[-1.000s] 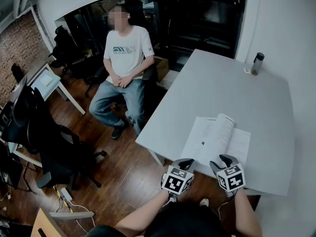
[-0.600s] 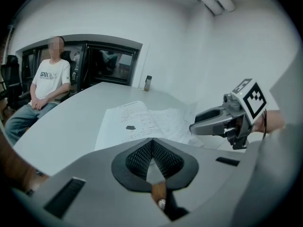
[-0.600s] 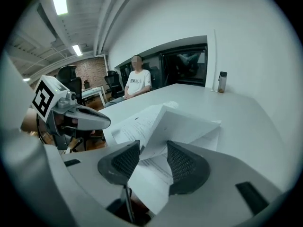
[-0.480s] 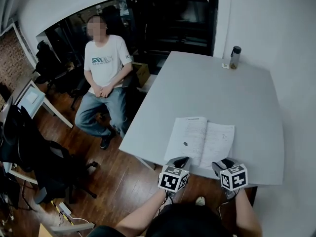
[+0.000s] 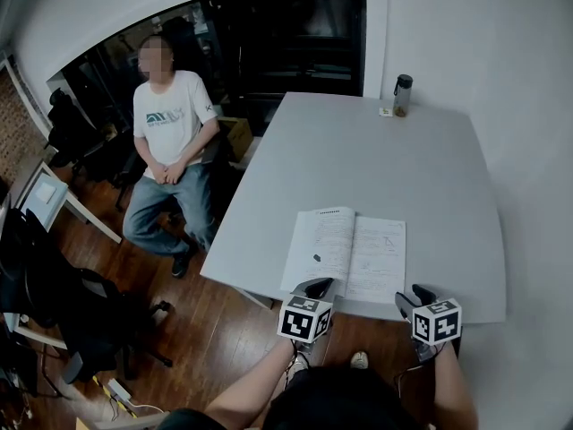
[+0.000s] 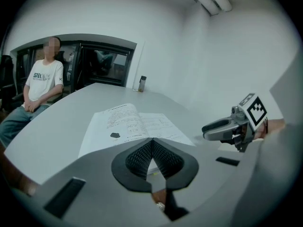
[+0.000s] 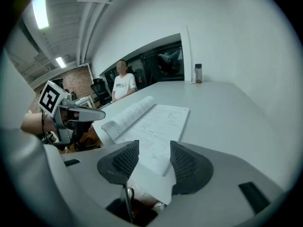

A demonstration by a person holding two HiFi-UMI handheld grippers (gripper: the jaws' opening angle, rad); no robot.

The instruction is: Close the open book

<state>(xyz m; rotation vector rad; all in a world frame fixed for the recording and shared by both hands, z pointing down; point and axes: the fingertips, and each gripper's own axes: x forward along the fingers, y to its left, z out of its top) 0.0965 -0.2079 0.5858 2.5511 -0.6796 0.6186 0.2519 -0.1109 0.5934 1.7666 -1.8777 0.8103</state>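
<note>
One page alone may be creased if the open white paper book (image 5: 349, 253), lying flat at the near edge of the grey table (image 5: 430, 168), is pinched by the right gripper (image 7: 154, 143), its spread jaws just narrowed slightly, while the left gripper (image 6: 152, 141) is held pressed together on nothing

Matt paper book (image 5: 351, 253), smooth matt tbl (image 5: 430, 177)

Book (image 5: 351, 253) print illegibly small; tiny unidentifiable object (image 5: 385, 112) beside bottle (image 5: 402, 95).

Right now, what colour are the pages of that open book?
White with black print. The open book shows best in the head view.
</note>
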